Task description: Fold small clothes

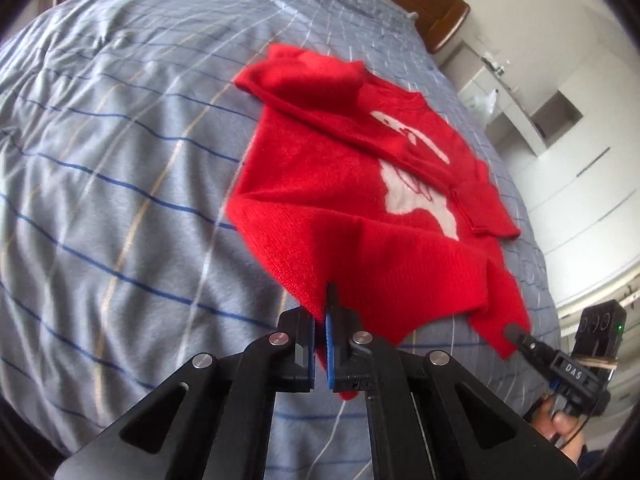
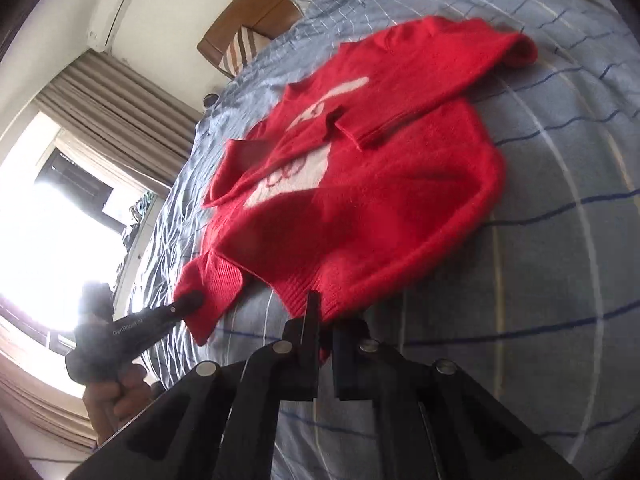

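A small red knit sweater (image 1: 340,184) with a white figure on its chest lies on the bed, both sleeves folded across the front. My left gripper (image 1: 322,320) is shut on one bottom hem corner, lifted a little off the bed. My right gripper (image 2: 326,320) is shut on the other hem corner of the sweater (image 2: 360,184). The right gripper also shows in the left wrist view (image 1: 510,330), pinching the hem. The left gripper shows in the right wrist view (image 2: 192,300), gripping its corner.
The bed is covered by a grey-blue quilt (image 1: 120,160) with blue and white lines. A wooden headboard (image 1: 440,20) stands at the far end. White cabinets (image 1: 560,128) are on one side, a curtained window (image 2: 60,220) on the other.
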### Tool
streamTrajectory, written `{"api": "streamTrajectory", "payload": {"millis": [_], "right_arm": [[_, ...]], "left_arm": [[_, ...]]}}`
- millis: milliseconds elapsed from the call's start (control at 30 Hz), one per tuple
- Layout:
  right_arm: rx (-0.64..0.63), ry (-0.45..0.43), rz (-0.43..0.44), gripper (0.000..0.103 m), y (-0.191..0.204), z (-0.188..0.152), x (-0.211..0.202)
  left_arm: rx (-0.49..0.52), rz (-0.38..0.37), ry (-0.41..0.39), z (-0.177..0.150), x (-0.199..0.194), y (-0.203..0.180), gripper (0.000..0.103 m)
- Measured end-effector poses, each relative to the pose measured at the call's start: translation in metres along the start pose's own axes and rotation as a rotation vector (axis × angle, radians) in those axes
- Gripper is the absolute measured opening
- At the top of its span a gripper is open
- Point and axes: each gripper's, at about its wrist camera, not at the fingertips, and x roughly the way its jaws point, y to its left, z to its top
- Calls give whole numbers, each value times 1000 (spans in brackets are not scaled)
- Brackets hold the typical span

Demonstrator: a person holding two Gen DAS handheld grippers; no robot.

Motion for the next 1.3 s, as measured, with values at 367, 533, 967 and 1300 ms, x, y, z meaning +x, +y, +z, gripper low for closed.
{"api": "streamTrajectory", "payload": {"millis": [367,533,967,1300], "right_arm": [[-68,208,-185,4,-16,-37,-40],[-79,226,-280,3,-27,-41,-24],[-125,210,-331,11,-30,-51,-13],[-419,46,-523,50,10,30,-58]], "left_arm": [[225,162,116,-42,-19,10,1],[262,254,102,-51,-6,12,1],[297,340,-7,-73,2,11,27],[217,410,-186,-57,-56,13,76]]}}
